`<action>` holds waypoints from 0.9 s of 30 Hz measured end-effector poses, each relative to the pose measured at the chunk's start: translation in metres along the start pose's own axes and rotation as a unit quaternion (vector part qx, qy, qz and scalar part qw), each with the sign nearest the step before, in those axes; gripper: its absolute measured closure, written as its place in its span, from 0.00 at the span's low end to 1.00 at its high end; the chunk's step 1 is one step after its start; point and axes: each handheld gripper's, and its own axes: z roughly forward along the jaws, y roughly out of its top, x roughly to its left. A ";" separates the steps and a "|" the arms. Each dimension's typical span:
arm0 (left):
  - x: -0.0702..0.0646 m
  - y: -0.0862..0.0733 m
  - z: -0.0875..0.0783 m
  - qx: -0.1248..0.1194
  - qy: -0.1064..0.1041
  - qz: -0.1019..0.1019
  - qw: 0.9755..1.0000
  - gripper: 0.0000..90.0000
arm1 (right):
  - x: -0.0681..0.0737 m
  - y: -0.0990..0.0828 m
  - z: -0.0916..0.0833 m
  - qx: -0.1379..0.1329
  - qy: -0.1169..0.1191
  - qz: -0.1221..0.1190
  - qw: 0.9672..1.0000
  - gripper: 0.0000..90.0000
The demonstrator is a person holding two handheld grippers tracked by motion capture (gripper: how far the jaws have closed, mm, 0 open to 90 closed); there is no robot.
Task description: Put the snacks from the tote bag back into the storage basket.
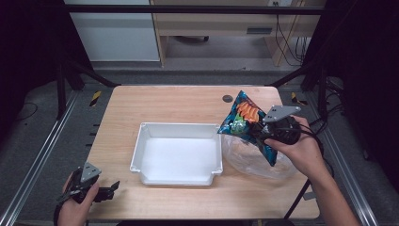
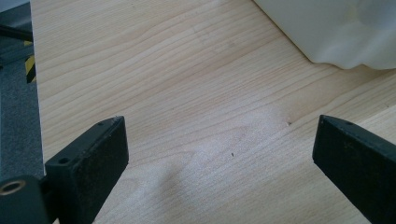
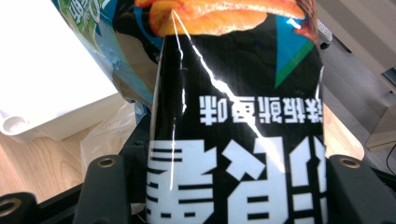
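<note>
Over the right side of the tabletop (image 1: 188,101), just past the white tray's (image 1: 176,153) right rim: snack bag (image 1: 244,120) lifted clear, pinched by the right hand-held gripper (image 1: 261,132) above a crumpled clear plastic bag (image 1: 249,160). Picked up already; judged left to do: carrying across and setting down inside the tray, empty for now. At the near left corner: left hand-held gripper (image 1: 111,187) spread wide, idle, holding nothing. Hard to make out: bag's lower end behind the gripper, print upside down and cut off in the right gripper view.
</note>
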 end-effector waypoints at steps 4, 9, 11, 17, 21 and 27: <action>0.000 0.000 0.000 0.000 0.000 0.000 1.000 0.03 | 0.003 0.002 0.001 0.000 0.002 -0.003 1.000 0.46; 0.000 0.000 0.000 0.001 -0.001 0.000 1.000 0.03 | 0.005 0.005 0.003 -0.001 0.005 -0.008 1.000 0.46; 0.000 0.000 0.001 0.001 -0.001 0.000 1.000 0.03 | 0.007 0.007 0.004 -0.002 0.007 -0.008 1.000 0.46; 0.000 0.000 0.000 0.001 -0.001 0.000 1.000 0.03 | 0.012 0.010 0.005 -0.004 0.011 -0.013 1.000 0.46; 0.000 0.000 0.000 0.001 -0.001 0.001 1.000 0.03 | 0.015 0.013 0.006 -0.004 0.014 -0.018 1.000 0.46; 0.000 0.000 0.000 0.001 -0.002 0.001 1.000 0.03 | 0.021 0.018 0.008 -0.005 0.017 -0.028 0.999 0.46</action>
